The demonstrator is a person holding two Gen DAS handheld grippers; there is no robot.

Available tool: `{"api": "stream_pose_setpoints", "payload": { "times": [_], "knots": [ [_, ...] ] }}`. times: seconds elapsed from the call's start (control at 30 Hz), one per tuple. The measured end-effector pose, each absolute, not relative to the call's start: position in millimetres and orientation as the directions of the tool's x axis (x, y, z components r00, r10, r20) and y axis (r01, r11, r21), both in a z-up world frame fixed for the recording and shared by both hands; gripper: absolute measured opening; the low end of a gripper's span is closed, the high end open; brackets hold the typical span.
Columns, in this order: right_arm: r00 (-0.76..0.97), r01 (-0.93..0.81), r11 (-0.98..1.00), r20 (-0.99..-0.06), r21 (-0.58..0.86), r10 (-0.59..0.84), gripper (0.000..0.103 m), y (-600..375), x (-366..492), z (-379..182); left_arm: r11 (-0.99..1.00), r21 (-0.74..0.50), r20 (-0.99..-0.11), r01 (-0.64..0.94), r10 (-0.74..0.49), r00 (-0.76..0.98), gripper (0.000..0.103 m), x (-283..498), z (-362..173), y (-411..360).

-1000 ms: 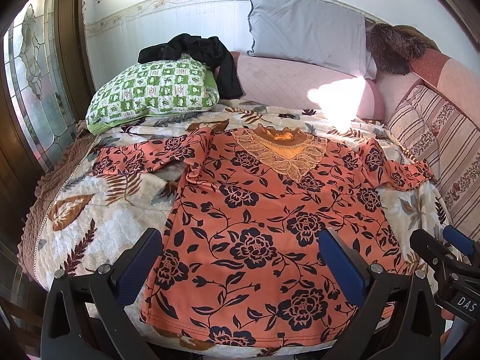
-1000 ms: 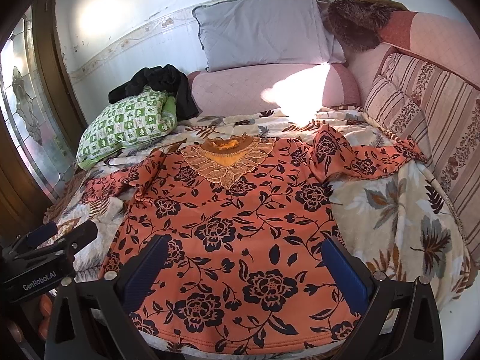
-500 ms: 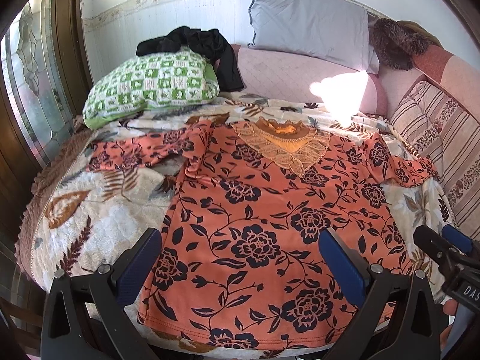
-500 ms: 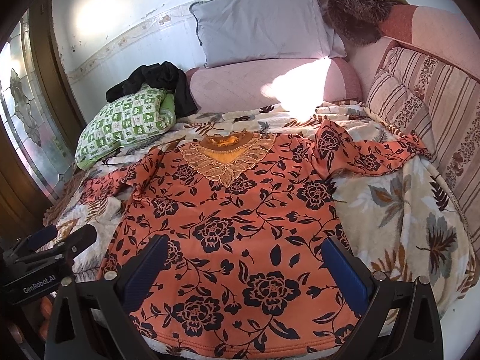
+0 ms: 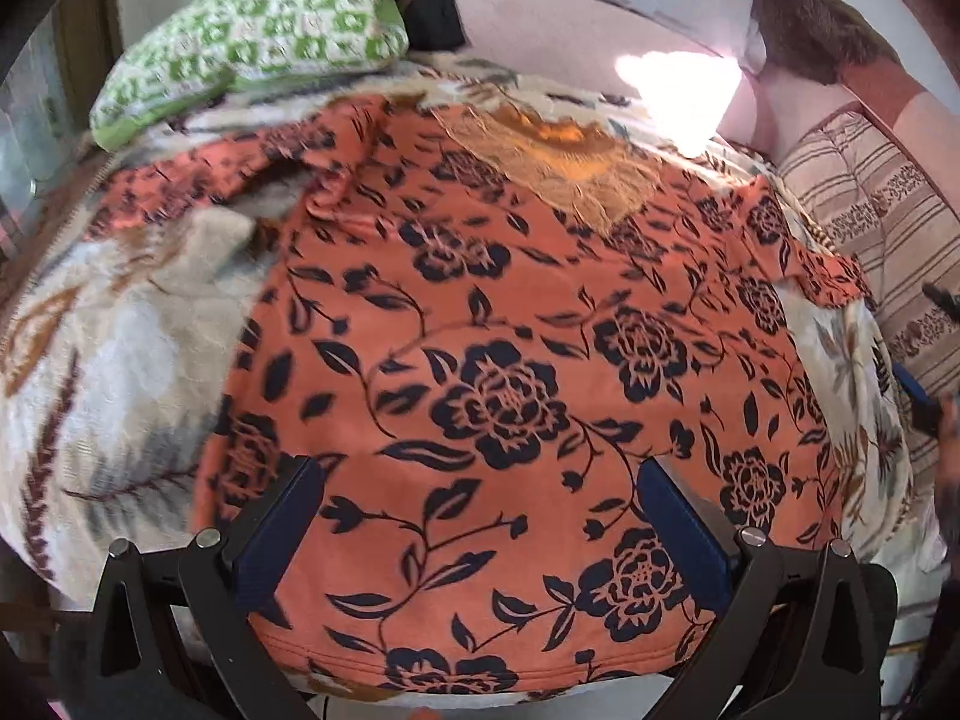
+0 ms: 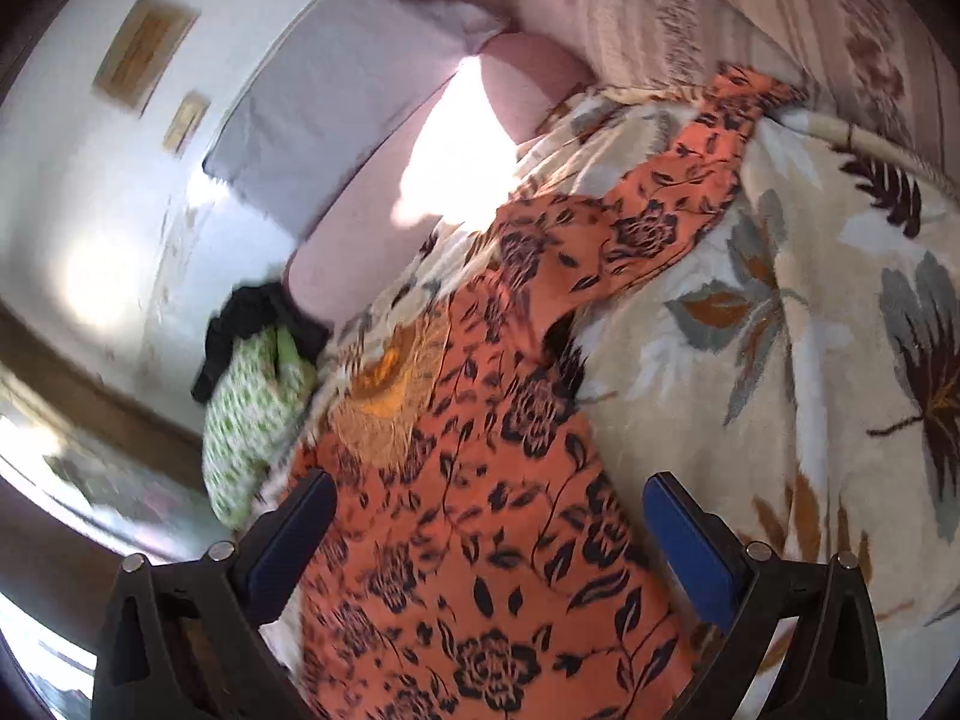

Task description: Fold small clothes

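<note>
Left wrist view: level, low over the bed's near edge, facing 12 o'clock toward the headboard wall; the orange floral top (image 5: 510, 360) fills the frame at close range. Right wrist view: rolled strongly, so the wall runs toward 10 o'clock, positioned close over the top's right side and the leaf-print blanket (image 6: 810, 330). Both views share the top, the green checked pillow (image 5: 252, 42), and the grey pillow (image 6: 324, 96).
</note>
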State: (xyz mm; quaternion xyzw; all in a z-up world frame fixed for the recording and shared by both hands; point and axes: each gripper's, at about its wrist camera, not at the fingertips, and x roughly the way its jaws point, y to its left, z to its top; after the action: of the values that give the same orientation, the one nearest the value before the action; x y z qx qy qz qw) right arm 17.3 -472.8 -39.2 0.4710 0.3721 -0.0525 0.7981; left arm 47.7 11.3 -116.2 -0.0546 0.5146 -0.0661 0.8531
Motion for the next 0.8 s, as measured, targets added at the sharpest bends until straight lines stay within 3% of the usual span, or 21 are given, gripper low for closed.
{"api": "stream_pose_setpoints", "payload": {
  "times": [0.07, 0.27, 0.37, 0.5, 0.57, 0.63, 0.7, 0.8],
  "knots": [
    [0.772, 0.457, 0.412, -0.582, 0.788, 0.256, 0.103, -531, 34, -58, 0.988, -0.145, -0.882, 0.059, -0.156, 0.445, 0.103, 51, -129, 10],
    [0.814, 0.526, 0.272, -0.570, 0.806, 0.114, 0.103, -646, 90, -83, 0.998, -0.043, -0.892, 0.050, -0.061, 0.448, 0.103, 63, -152, 14],
    [0.786, 0.579, 0.278, -0.615, 0.766, 0.057, 0.100, -675, 114, -94, 0.999, -0.038, -0.906, 0.018, -0.042, 0.421, 0.103, 72, -169, 24],
    [0.761, 0.619, 0.254, -0.647, 0.743, 0.040, 0.052, -701, 133, -121, 0.999, -0.041, -0.900, -0.001, -0.036, 0.434, 0.103, 71, -182, 35],
    [0.734, 0.638, 0.300, -0.677, 0.710, 0.041, 0.041, -705, 146, -126, 0.999, -0.029, -0.896, 0.016, -0.034, 0.443, 0.103, 69, -184, 34],
    [0.708, 0.655, 0.355, -0.706, 0.667, 0.021, 0.020, -701, 156, -121, 0.999, -0.039, -0.890, 0.022, -0.045, 0.453, 0.103, 67, -185, 37],
    [0.718, 0.609, 0.484, -0.696, 0.628, -0.001, 0.011, -679, 170, -93, 0.998, -0.045, -0.888, 0.034, -0.055, 0.457, 0.103, 66, -186, 38],
    [0.764, 0.478, 0.664, -0.645, 0.575, 0.009, 0.011, -620, 197, -33, 0.997, -0.063, -0.879, 0.049, -0.079, 0.470, 0.103, 63, -185, 41]
  ]
}}
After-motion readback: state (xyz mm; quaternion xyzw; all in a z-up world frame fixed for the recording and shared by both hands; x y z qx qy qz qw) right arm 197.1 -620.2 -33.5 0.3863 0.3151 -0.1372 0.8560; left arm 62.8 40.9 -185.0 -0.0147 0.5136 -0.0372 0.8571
